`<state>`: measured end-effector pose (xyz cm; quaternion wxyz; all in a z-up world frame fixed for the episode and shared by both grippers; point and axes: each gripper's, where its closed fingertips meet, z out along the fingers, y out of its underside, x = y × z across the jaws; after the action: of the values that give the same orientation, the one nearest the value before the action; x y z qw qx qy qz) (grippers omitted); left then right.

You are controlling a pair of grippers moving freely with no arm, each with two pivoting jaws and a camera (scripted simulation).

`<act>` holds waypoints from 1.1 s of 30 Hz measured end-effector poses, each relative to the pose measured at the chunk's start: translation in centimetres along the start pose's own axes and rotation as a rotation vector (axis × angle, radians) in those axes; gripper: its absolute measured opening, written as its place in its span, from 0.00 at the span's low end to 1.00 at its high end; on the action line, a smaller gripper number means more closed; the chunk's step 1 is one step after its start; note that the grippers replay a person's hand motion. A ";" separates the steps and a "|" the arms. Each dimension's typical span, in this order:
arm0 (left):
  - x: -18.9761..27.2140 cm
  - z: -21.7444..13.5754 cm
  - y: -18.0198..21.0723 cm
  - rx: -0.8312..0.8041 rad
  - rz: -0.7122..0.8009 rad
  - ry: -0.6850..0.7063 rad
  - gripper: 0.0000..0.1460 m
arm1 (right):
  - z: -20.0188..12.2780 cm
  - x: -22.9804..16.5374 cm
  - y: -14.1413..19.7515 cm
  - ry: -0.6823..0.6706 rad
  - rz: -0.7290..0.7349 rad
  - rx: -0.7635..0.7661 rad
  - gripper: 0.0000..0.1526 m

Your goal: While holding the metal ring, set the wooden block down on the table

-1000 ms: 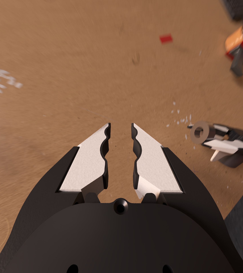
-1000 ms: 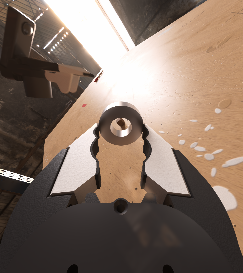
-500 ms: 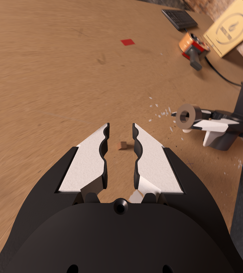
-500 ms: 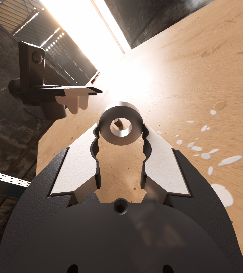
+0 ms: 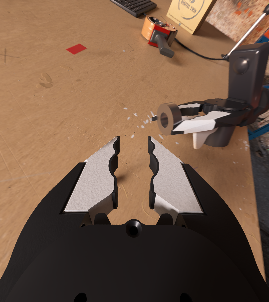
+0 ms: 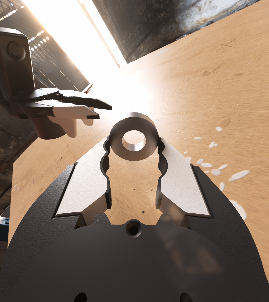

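My left gripper is open and empty above the brown wooden table. The wooden block does not show in either view; only a small dark shadow lies beside my left finger. My right gripper is shut on the metal ring, a thick grey ring held upright between the fingertips above the table. In the left wrist view the right gripper with the ring hovers to the right near the table's edge. In the right wrist view the left gripper hovers at the upper left.
A red-and-orange tape dispenser, a black keyboard and a yellow box stand at the far right of the table. A red square mark and white paint flecks lie on the surface. The table edge runs down the right.
The left gripper has tilted up and moved closer to the right gripper. The wooden block, seen on the table between its fingers half a second ago, is now out of sight. The ring stays gripped.
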<state>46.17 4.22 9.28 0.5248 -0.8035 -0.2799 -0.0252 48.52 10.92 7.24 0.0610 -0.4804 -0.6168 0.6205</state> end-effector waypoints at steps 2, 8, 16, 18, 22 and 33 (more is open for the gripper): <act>0.7 -0.4 0.2 0.012 -0.027 0.042 0.24 | 0.1 0.1 0.1 0.008 0.000 -0.005 0.39; 2.3 -1.0 -0.1 0.032 -0.030 0.101 0.24 | 0.7 0.4 0.4 0.012 0.021 -0.047 0.39; 0.9 -0.5 1.3 0.003 -0.085 0.092 0.24 | 0.7 0.2 0.5 -0.004 0.022 -0.053 0.39; 0.3 -0.4 1.7 -0.007 -0.093 0.078 0.24 | 0.7 0.1 0.5 -0.011 0.019 -0.053 0.39; -0.5 0.0 2.2 -0.025 -0.093 0.049 0.24 | 0.5 -0.2 0.4 -0.026 0.008 -0.044 0.39; -0.8 1.6 3.4 -0.087 -0.115 -0.009 0.24 | 0.8 -0.7 0.6 -0.097 0.016 -0.077 0.39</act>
<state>46.73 4.30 5.45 0.4855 -0.8083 -0.3268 -0.0639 48.71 9.75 6.94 0.0074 -0.4566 -0.6386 0.6194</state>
